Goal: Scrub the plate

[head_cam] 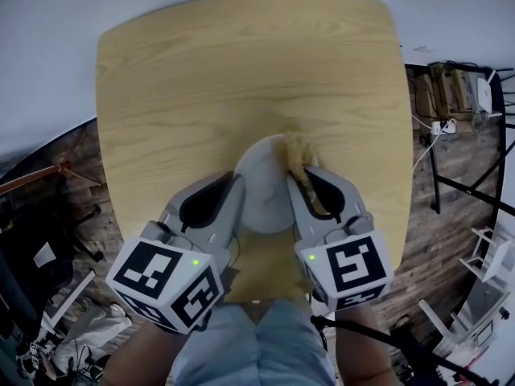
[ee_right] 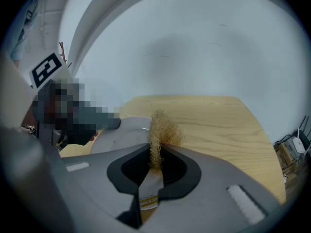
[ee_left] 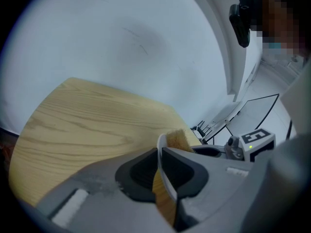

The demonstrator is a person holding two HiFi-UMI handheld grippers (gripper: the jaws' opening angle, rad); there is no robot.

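A grey round plate (head_cam: 261,191) is over the near middle of the wooden table (head_cam: 201,79). My left gripper (head_cam: 235,187) is shut on the plate's left rim. In the left gripper view that rim (ee_left: 163,171) runs edge-on between the jaws of the left gripper (ee_left: 159,154). My right gripper (head_cam: 310,179) is shut on a tan fibrous scrubber (head_cam: 296,151), whose tuft lies against the plate's far right part. In the right gripper view the scrubber (ee_right: 163,129) sticks out past the right gripper (ee_right: 156,152), beside the plate (ee_right: 121,135). Whether the plate rests on the table I cannot tell.
The table's far half (head_cam: 241,55) is bare wood. A white wall lies beyond it. Right of the table are cables and a power strip (head_cam: 442,123) on a dark wooden floor. Clutter lies on the floor at the left (head_cam: 48,296). The person's legs (head_cam: 257,344) are at the table's near edge.
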